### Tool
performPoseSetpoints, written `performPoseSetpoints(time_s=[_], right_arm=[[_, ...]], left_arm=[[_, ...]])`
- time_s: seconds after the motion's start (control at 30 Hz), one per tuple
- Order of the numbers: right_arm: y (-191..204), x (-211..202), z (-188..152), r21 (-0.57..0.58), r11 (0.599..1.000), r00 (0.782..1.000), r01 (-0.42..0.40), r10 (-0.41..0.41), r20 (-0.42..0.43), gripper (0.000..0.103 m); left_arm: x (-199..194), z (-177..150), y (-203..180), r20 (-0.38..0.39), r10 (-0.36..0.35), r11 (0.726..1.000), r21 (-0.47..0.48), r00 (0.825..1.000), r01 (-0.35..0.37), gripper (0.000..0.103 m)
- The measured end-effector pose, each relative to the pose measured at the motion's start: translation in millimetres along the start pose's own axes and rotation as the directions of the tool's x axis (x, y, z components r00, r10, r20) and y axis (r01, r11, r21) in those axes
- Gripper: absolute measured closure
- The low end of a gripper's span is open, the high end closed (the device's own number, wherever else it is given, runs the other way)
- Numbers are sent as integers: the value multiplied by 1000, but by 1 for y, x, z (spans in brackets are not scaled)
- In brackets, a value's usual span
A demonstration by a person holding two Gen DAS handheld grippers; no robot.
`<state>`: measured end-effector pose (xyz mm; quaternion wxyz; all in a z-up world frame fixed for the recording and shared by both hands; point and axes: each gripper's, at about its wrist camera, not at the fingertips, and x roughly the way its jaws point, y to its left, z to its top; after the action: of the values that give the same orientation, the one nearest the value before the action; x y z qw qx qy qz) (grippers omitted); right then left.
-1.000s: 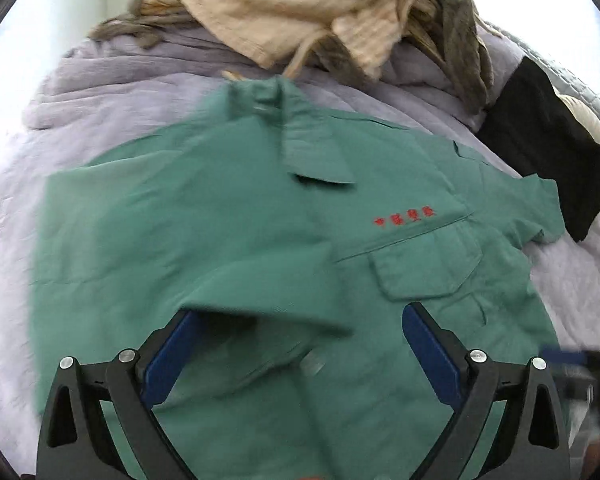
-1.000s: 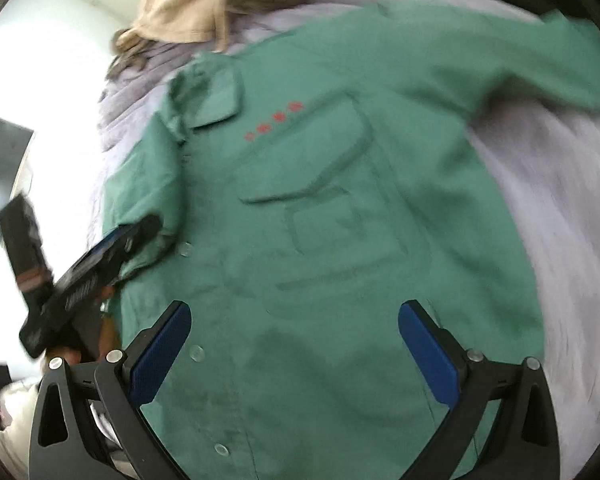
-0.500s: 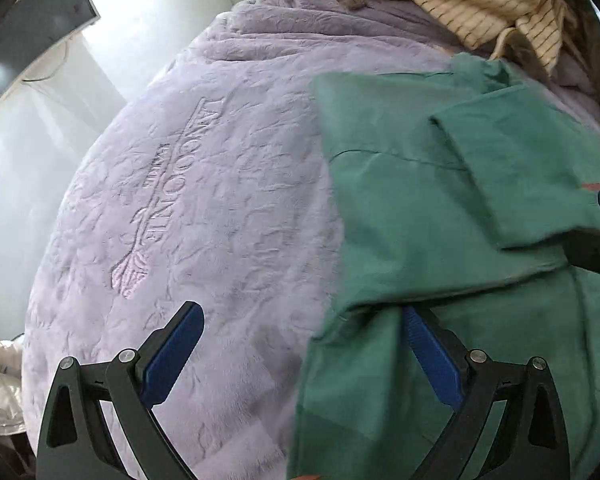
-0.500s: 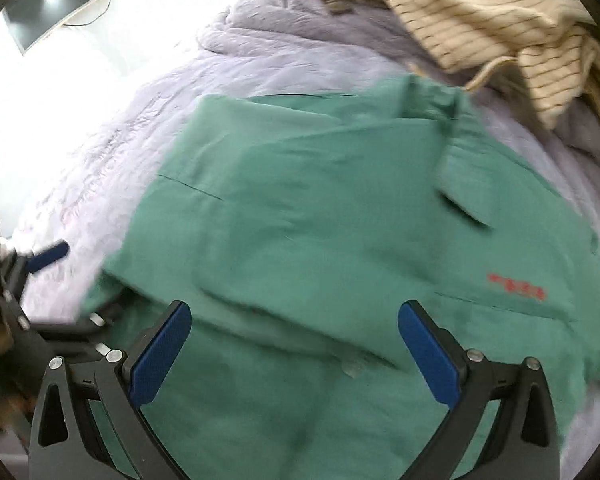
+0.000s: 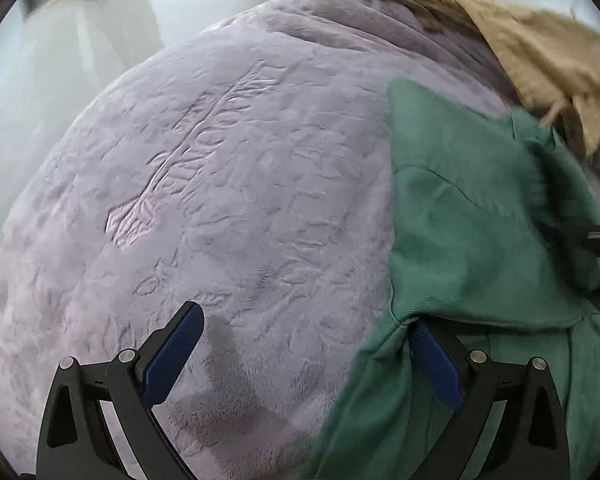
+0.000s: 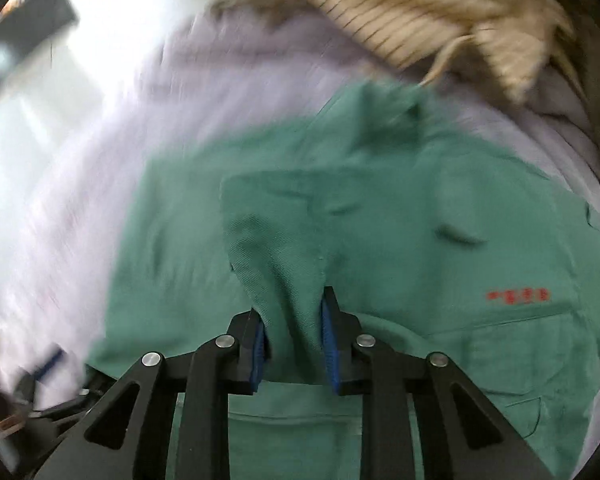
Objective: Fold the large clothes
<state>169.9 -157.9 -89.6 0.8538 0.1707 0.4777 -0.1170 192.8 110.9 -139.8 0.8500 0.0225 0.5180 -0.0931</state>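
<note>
The right claw (image 6: pixel 294 344) is closing on a raised fold of the green cotton work shirt (image 6: pixel 420 240). The left claw (image 5: pixel 308 354) stands wide open and empty, the shirt's left edge at its right finger, over the lilac plush bed cover (image 5: pixel 220 200).

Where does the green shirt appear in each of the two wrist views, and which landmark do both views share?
Left wrist view: the green shirt fills the right side, its edge by the right finger of the left gripper.
Right wrist view: it fills the centre and lower right, a fold between the closing jaws of the right gripper.
Shared landmark: the striped beige cloth at upper right.

Green shirt (image 6: pixel 400 208) motion-blurred, lower hem cut off; red chest lettering (image 6: pixel 518 295) perhaps characters, unreadable.
</note>
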Motion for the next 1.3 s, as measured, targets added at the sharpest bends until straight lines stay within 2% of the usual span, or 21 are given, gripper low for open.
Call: performPoseSetpoints(time_s=[0.07,0.17,0.27,0.33,0.37,0.43,0.47,0.5,0.53,0.57,0.63,0.7,0.83,0.9,1.0,1.13,1.23,1.27,1.3], right_arm=[[-38,-20,4,71,997,999,-8,4,53,77],[-108,-31,-3,228,974,998,-6,-8,59,77],[-179,-19,-19,412,911,1000,-16,17,0,73],[-214,-8,-30,484,874,998,32,-2,-61,71],[-228,-5,-37,523,852,997,26,13,-72,71],[-245,-6,-49,596,802,997,-37,73,-37,60],[-248,-9,-55,623,780,995,-68,97,-13,55],[-249,-12,-58,637,765,993,-95,117,9,44],[-247,-16,-60,635,766,993,-102,121,14,34],[-244,-18,-62,626,773,993,-102,120,14,33],[-238,-19,-60,599,792,990,-116,138,10,33],[-240,-31,-70,609,779,985,-146,169,20,32],[-234,-24,-81,656,727,971,-203,238,37,33],[-231,-23,-85,661,723,971,-198,235,33,33],[-229,-19,-87,663,723,972,-195,233,31,33],[-229,-18,-89,667,718,970,-201,239,35,33],[-230,-15,-89,669,715,970,-202,243,32,32],[-230,-13,-88,668,716,970,-201,243,31,32],[-230,-12,-87,666,719,970,-198,241,29,32]], left_arm=[[1,0,9,-9,-9,999,-39,1000,8,3],[6,-2,18,-13,-19,998,-59,1000,18,3],[8,-4,17,-13,-14,999,-33,1000,14,3],[9,-3,15,-11,-3,1000,-5,1000,3,3],[9,-2,14,-11,-2,1000,6,1000,2,3],[8,1,14,-21,-9,999,40,1000,10,3],[6,1,13,-30,-10,998,54,999,12,3],[4,2,13,-57,-20,995,92,998,25,3],[-1,1,15,-82,-32,991,124,996,42,3],[-5,-1,17,-108,-45,987,151,993,61,3],[-17,-5,23,-170,-68,977,186,983,100,3],[-29,-5,28,-191,-88,973,194,978,125,3],[-36,39,21,-131,-146,973,158,980,166,3],[-21,68,7,-114,-188,968,146,975,204,3],[26,115,-29,-108,-225,960,147,968,239,3],[73,145,-60,-144,-217,961,144,965,238,3],[87,153,-76,-155,-254,957,106,955,272,4],[88,155,-80,-160,-262,955,102,952,280,15],[91,155,-85,-174,-260,953,113,950,281,32]])
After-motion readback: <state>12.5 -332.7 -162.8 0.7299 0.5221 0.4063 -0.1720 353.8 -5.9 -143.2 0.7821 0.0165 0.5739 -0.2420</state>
